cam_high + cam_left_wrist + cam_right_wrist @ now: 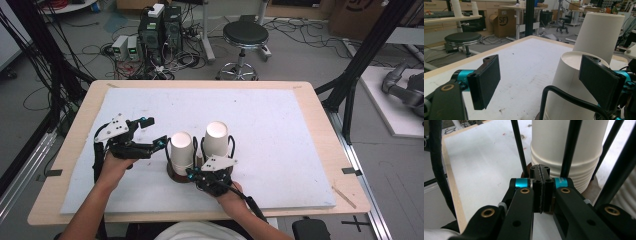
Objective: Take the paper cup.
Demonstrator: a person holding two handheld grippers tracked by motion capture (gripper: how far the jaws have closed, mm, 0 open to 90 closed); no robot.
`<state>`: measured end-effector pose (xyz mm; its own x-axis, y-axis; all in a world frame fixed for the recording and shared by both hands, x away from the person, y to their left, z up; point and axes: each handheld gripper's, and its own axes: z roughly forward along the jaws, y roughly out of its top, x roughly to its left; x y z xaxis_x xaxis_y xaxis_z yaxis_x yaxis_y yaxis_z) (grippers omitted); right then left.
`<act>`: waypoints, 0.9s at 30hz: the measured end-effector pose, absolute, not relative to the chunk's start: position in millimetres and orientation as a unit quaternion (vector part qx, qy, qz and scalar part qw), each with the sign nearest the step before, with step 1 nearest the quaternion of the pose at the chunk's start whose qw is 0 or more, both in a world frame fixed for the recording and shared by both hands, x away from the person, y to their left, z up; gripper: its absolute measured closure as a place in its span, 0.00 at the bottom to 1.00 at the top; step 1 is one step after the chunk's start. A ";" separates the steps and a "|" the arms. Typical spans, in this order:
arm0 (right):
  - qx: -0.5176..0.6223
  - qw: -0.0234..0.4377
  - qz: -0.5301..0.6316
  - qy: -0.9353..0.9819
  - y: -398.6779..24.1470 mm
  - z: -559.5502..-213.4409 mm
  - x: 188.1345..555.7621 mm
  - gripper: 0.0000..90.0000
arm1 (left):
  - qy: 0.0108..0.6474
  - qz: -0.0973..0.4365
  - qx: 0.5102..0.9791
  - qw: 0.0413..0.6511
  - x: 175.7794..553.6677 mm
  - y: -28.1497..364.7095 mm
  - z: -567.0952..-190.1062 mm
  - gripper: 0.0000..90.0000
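- Two stacks of white paper cups, upside down, stand side by side on the white mat that covers the table, near its front edge.
- Left cup stack and right cup stack each sit inside a black wire holder on a dark round base; the thin black rods rise around the cups.
- In the right gripper view the ribbed rims of many nested cups show at the bottom of the stack; too many and too fine to count exactly.
- Two grippers, one in each hand.
- Left gripper: fingers wide open, nothing between them, just left of the left cup stack. In the left gripper view one finger pad sits in front of the near cup; can't tell if it touches.
- Right gripper: fingers fully closed on each other, pads meeting, nothing visible between them. It sits low in front of the stacks, tips at the base between the rods.
- One black round stool on the floor beyond the table, plus computer boxes and loose cables.
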<state>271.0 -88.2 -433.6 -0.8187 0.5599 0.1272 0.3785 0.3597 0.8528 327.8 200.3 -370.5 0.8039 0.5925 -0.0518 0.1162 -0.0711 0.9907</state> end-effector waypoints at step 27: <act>0.342 0.101 0.473 0.806 -69.9 -433.2 262.4 0.98 | 0.247 0.189 0.709 0.632 327.4 198.5 -371.1 0.20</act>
